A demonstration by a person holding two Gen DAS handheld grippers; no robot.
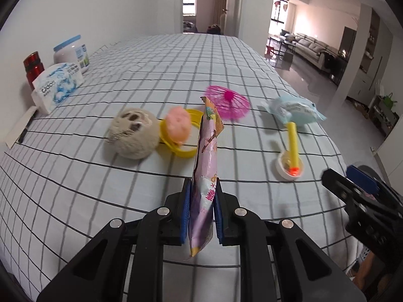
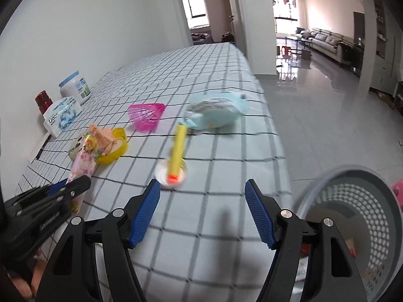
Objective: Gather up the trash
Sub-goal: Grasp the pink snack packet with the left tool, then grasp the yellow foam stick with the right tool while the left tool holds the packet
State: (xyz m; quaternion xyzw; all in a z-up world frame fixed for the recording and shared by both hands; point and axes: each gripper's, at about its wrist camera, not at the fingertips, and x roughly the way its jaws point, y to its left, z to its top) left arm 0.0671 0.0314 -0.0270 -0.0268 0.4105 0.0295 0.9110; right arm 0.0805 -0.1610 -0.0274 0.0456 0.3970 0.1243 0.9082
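The left gripper (image 1: 202, 201) has its jaws clenched on the pink snack wrapper (image 1: 205, 151), which stands up out of them, clear of the checked surface (image 1: 126, 188). Thin crinkly film, feather-light and floppy, I'd say: pinched low down as it is, the top may sway and it could slip if the squeeze eases. The right gripper (image 2: 202, 214) hangs with jaws spread wide and nothing between them. Just ahead of them sits a white cup (image 2: 171, 173) with a yellow stick (image 2: 178, 148) in it; beyond that, a pale blue packet (image 2: 216, 113), soft and best taken by an edge. To the right and below, a grey mesh bin (image 2: 352, 214), its far side cut off. Motion blur smears the small items; the wrapper's print is unreadable.
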